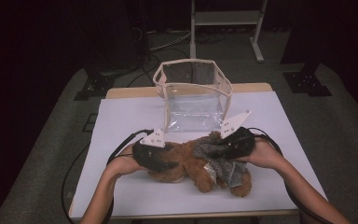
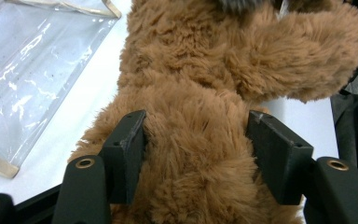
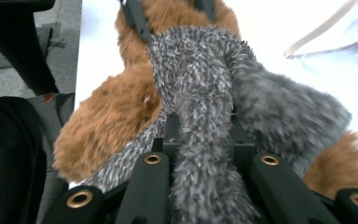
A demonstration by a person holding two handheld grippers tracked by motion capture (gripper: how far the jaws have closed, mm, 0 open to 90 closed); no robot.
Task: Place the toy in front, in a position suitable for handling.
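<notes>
My left claw (image 1: 168, 161) clamped on brown teddy bear (image 1: 189, 163), mid tabletop (image 1: 121, 116); right claw (image 1: 214, 149) pinching its grey fuzzy garment (image 1: 216, 158). Garment partly on bear. Clear bag (image 1: 193, 93) beyond, nothing inside – packing likely left

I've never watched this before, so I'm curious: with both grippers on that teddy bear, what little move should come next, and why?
Probably a gentle tug of the right gripper away from the left one. It is shut on the grey garment, while the left gripper squeezes the brown teddy bear and can anchor it. The clear bag stands open behind, likely the destination.
</notes>
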